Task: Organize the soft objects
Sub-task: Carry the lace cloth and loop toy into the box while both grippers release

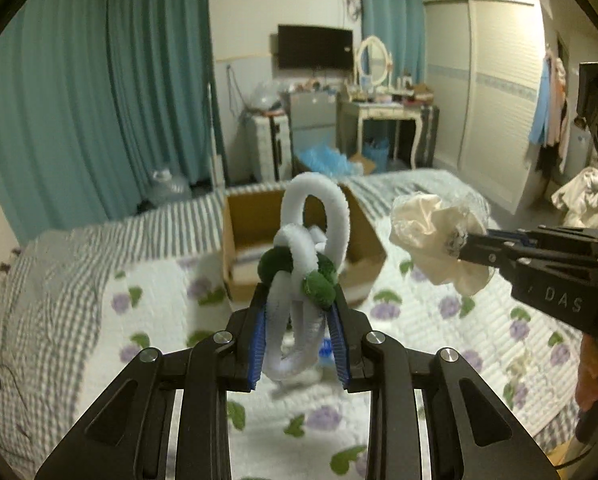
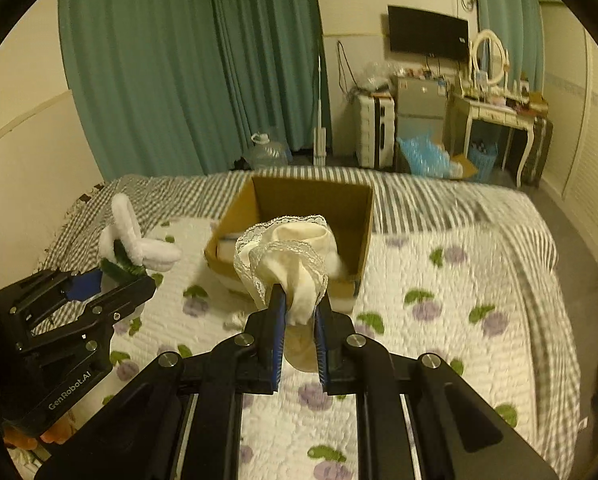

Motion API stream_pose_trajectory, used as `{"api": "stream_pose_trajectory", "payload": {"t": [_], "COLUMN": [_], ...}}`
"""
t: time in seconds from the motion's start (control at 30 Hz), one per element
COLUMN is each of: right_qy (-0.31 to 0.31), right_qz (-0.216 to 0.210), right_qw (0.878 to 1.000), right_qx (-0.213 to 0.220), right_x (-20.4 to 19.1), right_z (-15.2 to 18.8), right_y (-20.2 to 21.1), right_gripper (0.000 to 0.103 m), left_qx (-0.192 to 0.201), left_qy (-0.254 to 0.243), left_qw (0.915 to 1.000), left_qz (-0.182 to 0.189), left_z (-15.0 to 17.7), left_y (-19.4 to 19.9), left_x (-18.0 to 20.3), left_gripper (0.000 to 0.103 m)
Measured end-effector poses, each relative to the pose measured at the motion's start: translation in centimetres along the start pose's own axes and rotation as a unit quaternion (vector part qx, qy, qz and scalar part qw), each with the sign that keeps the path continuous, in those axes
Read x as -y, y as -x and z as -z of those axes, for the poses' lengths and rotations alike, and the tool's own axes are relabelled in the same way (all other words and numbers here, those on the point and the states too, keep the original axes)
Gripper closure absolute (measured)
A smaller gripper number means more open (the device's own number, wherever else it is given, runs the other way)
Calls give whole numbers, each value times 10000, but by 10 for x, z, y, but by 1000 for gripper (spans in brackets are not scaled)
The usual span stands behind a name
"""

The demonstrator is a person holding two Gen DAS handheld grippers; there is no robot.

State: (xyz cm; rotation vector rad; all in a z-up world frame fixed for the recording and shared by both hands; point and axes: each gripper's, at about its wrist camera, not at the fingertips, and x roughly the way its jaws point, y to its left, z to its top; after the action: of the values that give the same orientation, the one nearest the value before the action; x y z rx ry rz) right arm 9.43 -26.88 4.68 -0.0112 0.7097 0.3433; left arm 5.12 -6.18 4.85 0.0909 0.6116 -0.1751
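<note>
Quilted bed (image 2: 439,280), cardboard box (image 2: 363,216) on it

Two grippers, left gripper (image 1: 299,300) and right gripper (image 2: 299,304), one fuzzy white-and-green toy (image 1: 307,240), one lace-trimmed cream cloth (image 2: 287,256), one cardboard box (image 2: 319,200)

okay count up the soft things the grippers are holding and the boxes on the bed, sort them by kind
White and green fuzzy loop toy, in the left gripper: 1
Cream lace-trimmed cloth, in the right gripper: 1
Cardboard box on the bed: 1
Total: 3
</note>
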Motion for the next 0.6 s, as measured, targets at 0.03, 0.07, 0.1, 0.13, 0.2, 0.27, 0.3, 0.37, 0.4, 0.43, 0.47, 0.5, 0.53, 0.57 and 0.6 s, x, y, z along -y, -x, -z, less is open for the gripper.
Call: {"api": "stream_pose_trajectory", "payload": {"t": [0.03, 0.07, 0.1, 0.13, 0.2, 0.27, 0.3, 0.37, 0.4, 0.43, 0.47, 0.5, 0.53, 0.57, 0.6], "right_qy": [30, 77, 124, 157, 154, 137, 127, 110, 96, 90, 73, 59, 46, 27, 21], "right_qz": [2, 30, 66, 97, 98, 108, 105, 99, 109, 111, 100, 86, 87, 89, 92], "right_qw": [10000, 9999, 9998, 9997, 9996, 9996, 9997, 9998, 9998, 9999, 9999, 9999, 10000, 9999, 9999], "right_qx": [43, 98, 138, 174, 207, 211, 204, 160, 129, 92, 61, 12, -15, -62, -103], "right_x": [-1, -3, -3, -4, -2, 2, 3, 7, 9, 11, 13, 15, 17, 20, 22], "right_z": [-6, -14, -20, -28, -41, -54, -58, -68, -73, -77, -79, -82, -83, -85, -86], "right_y": [0, -2, -4, -9, -19, -35, -41, -60, -70, -82, -91, -103, -112, -125, -135], "right_gripper": [90, 90, 90, 90, 90, 90, 90, 90, 90, 90, 90, 90, 90, 90, 90], "left_qx": [36, 89, 114, 146, 184, 200, 196, 80, 41, 22, -3, -38, -76, -120, -154], "left_qy": [-2, -8, -5, 7, -8, -35, -42, -6, 48, 76, 95, 103, 82, 50, 25], "left_qw": [10000, 10000, 9999, 9999, 9998, 9997, 9997, 10000, 10000, 10000, 10000, 9999, 9999, 9999, 9999], "left_qz": [-12, -11, -11, -30, -73, -104, -103, -32, -11, 2, 4, -2, 3, 10, -4], "left_z": [-4, -12, -17, -23, -37, -48, -53, -61, -64, -67, -68, -69, -69, -68, -67], "left_y": [-1, -3, -5, -8, -21, -35, -44, -64, -75, -85, -96, -108, -118, -128, -137], "left_x": [-1, -4, -6, -10, -15, -19, -21, -27, -30, -32, -35, -36, -37, -36, -37], "left_gripper": [76, 76, 76, 76, 76, 75, 75, 75, 73, 71, 70, 70, 70, 70, 69]}}
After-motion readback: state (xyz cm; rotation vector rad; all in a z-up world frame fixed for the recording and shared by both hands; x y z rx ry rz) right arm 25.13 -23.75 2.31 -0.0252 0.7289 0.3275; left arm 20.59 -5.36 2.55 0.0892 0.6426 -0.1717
